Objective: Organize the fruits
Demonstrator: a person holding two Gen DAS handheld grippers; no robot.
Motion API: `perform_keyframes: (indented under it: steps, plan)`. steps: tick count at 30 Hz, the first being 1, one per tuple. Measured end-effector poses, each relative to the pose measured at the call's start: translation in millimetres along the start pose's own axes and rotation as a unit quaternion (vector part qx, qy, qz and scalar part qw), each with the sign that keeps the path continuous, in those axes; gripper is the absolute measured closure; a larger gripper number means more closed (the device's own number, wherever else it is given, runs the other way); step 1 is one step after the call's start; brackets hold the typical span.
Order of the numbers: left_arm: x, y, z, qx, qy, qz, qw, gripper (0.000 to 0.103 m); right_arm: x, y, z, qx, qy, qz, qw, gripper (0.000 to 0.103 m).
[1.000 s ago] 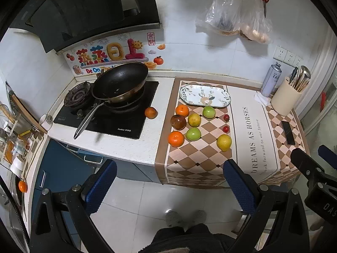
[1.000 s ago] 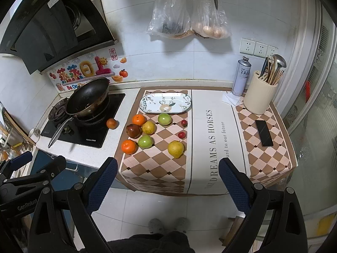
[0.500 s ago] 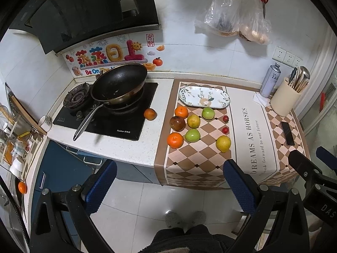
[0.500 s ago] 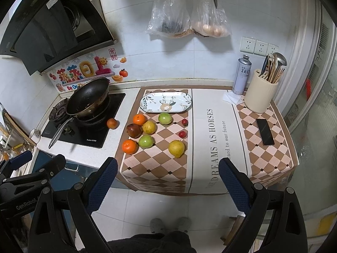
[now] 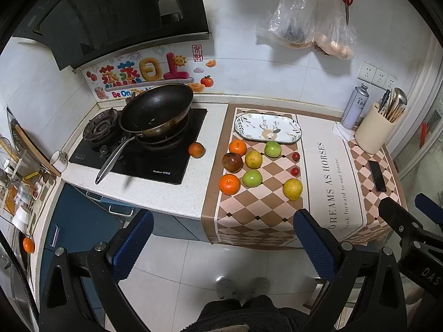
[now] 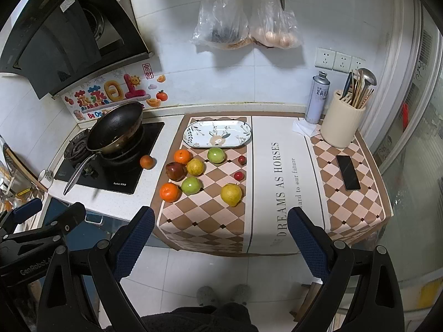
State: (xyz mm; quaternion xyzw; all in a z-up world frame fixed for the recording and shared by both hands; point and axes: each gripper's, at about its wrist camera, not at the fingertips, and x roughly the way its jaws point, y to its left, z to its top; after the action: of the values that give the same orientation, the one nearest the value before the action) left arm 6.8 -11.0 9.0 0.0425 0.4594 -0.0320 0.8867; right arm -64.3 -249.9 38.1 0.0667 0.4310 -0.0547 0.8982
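Several fruits lie loose on the checkered cloth (image 5: 257, 215): an orange (image 5: 229, 184), a green apple (image 5: 252, 178), a dark red apple (image 5: 232, 162), a yellow lemon (image 5: 293, 189) and two small red fruits (image 5: 295, 171). One more orange (image 5: 196, 149) rests on the white counter beside the stove. An empty patterned oval plate (image 5: 267, 127) (image 6: 217, 134) sits behind the fruits. My left gripper (image 5: 221, 243) and right gripper (image 6: 218, 238) both hang open over the floor, well short of the counter, holding nothing.
A black wok (image 5: 157, 109) sits on the stove (image 5: 138, 155) at left. A spray can (image 6: 317, 98), a utensil holder (image 6: 343, 121) and a phone (image 6: 348, 172) occupy the right side. Bags (image 6: 243, 25) hang on the wall. The person's feet (image 6: 221, 294) stand on the tiled floor.
Both views have shifted slightly; the counter and fruits sit marginally higher and nearer in frame. No fruit has moved and both grippers stay open.
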Motion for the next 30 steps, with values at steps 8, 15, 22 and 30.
perform_keyframes:
  steps: [8,15,22,30]
  plan:
    - [0.0,-1.1,1.2,0.0,0.0,-0.001,1.0,0.0,-0.1,-1.1,-0.5,0.001,0.001,0.0,1.0,0.004]
    - [-0.4,-1.3,0.7,0.0,0.0,-0.001,1.0,0.0,0.0,-3.0,-1.3,0.001,0.001,0.0,1.0,0.004]
    - [-1.8,-2.9,1.2,-0.001,-0.005,-0.001,1.0,0.0,-0.3,-4.4,-1.1,0.002,0.0,0.0,1.0,0.004]
    - [-2.3,-3.5,2.5,0.0,-0.006,-0.002,1.0,0.0,-0.5,-4.6,-0.7,0.003,0.0,0.001,1.0,0.004]
